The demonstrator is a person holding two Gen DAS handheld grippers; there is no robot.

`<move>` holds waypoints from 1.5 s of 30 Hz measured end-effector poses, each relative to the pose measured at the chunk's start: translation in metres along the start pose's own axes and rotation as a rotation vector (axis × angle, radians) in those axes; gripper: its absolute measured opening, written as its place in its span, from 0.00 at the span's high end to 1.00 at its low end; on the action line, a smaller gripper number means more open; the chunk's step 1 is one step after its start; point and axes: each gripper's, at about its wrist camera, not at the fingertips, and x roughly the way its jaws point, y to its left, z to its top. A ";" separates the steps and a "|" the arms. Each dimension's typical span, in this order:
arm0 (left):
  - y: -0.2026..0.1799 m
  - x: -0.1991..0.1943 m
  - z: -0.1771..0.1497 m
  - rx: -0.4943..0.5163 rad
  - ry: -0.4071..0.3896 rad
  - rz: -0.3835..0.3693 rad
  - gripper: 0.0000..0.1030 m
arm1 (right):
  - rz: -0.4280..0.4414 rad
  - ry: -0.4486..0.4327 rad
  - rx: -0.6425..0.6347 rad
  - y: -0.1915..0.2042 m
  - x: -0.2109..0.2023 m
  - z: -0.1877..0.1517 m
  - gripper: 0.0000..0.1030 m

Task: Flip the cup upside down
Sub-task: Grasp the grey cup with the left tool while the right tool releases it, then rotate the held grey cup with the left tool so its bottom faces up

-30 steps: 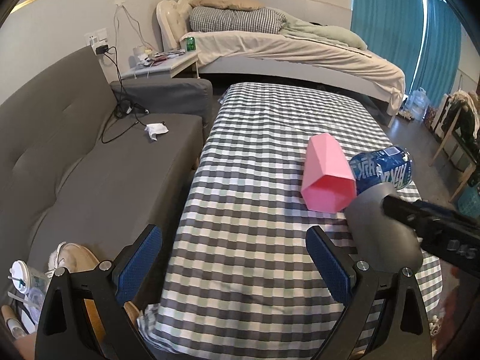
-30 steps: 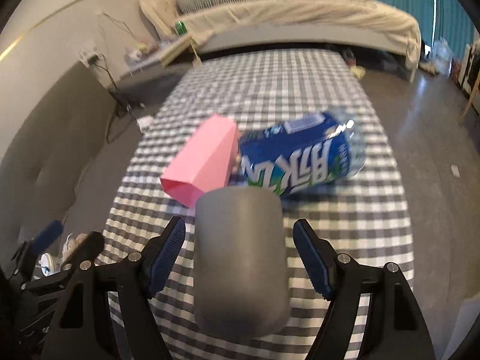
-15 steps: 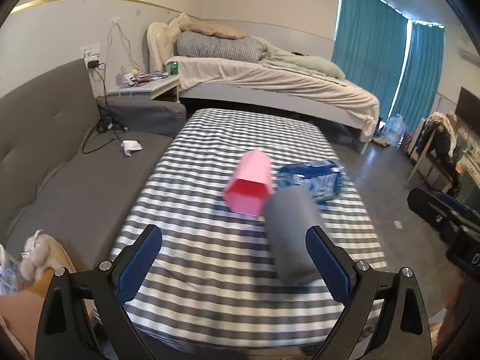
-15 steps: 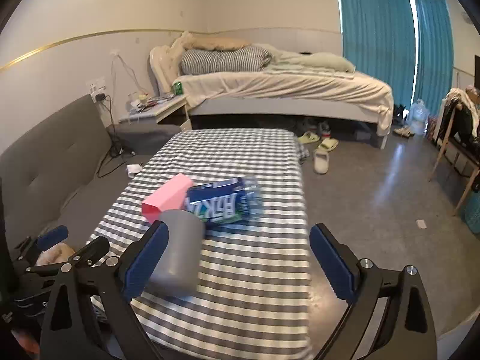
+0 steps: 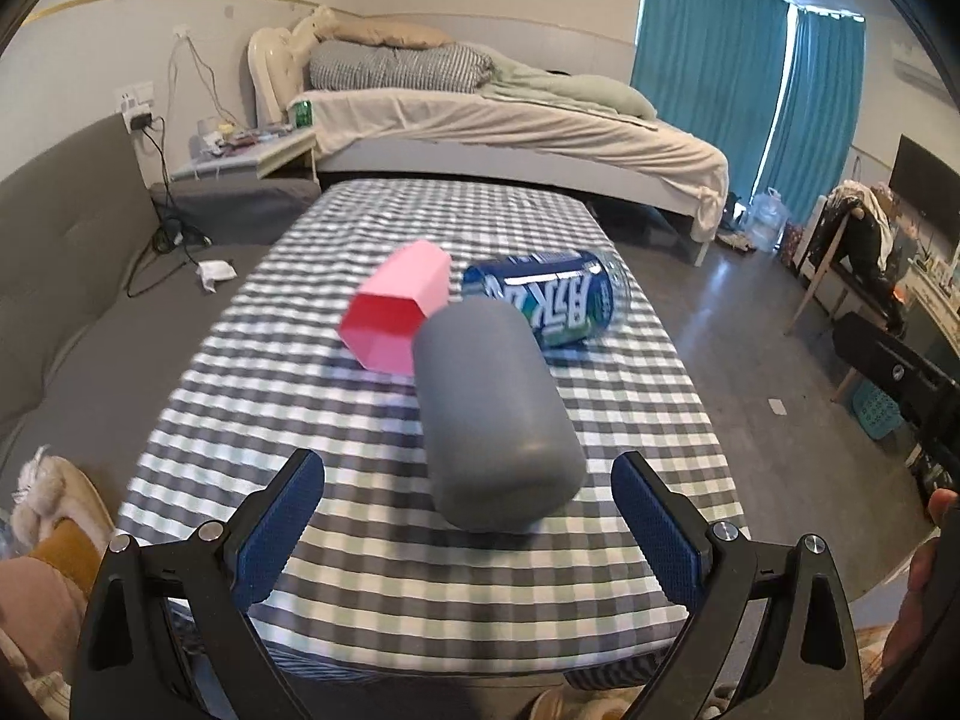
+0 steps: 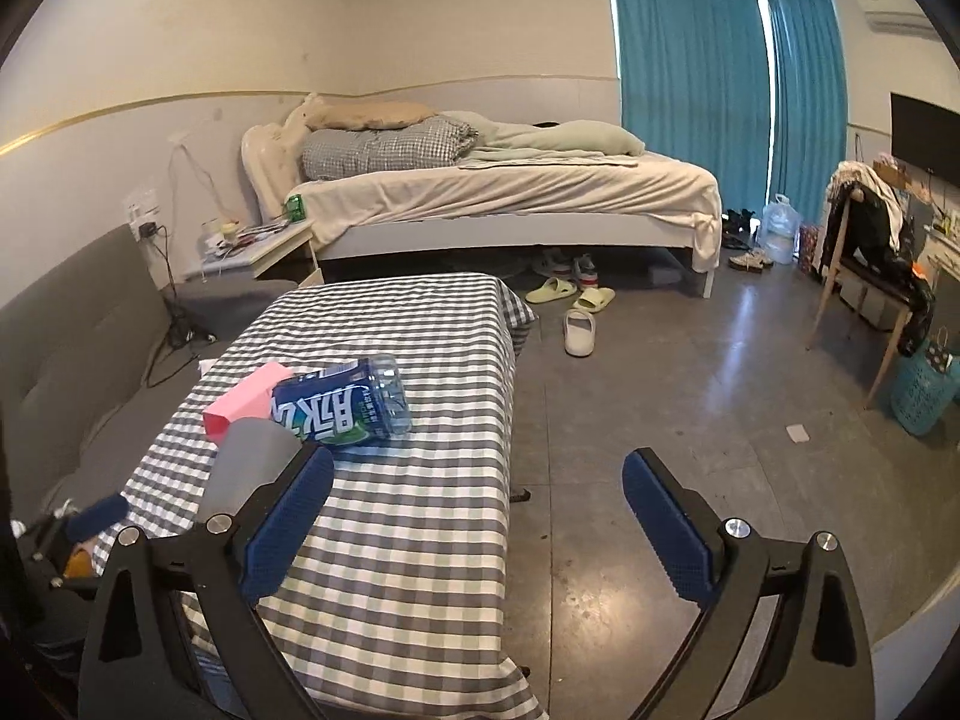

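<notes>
Left tool (image 5: 468,522): jaws spread wide, blue pads (image 5: 279,531) on either side, nothing between them. Directly ahead of it, just past the fingertips, the grey cup (image 5: 495,414) lies on its side on the checked worktop (image 5: 336,420), closed base toward the tool, mouth end pointing away. Cup is clear of both pads.

At the far end of the cup, ahead and slightly left of the left tool, a pink cup (image 5: 399,315) lies on its side with its open mouth facing the tool; it looks to touch or nearly touch the grey cup, cannot tell which. Ahead and slightly right, a blue-labelled bottle (image 5: 549,300) lies on its side, close behind the grey cup.

Right tool (image 6: 477,522): jaws also wide apart, holding nothing. It sits off the right edge of the worktop (image 6: 384,540), with mostly floor (image 6: 690,396) between its fingers. From this tool the grey cup (image 6: 249,468) is to the left, partly hidden behind the left finger; pink cup (image 6: 243,402) and bottle (image 6: 345,408) lie ahead-left, side by side.

Beyond the worktop: bed (image 6: 510,192), slippers (image 6: 579,333) on the floor. A sofa (image 5: 66,276) runs along the left of the left tool.
</notes>
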 end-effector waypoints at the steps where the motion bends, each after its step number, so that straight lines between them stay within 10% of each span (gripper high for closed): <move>1: -0.002 0.004 0.000 -0.001 0.009 -0.006 0.04 | -0.003 0.001 0.002 -0.002 0.001 0.000 0.05; 15: -0.021 0.052 -0.009 0.061 0.051 -0.024 0.06 | -0.037 0.079 0.052 -0.020 0.032 -0.003 0.05; 20: -0.022 0.049 -0.008 0.090 0.020 -0.011 0.26 | -0.036 0.104 0.048 -0.017 0.043 -0.002 0.05; 45: 0.000 0.006 0.018 0.086 -0.005 -0.011 0.28 | -0.013 0.071 0.037 -0.004 0.031 -0.003 0.05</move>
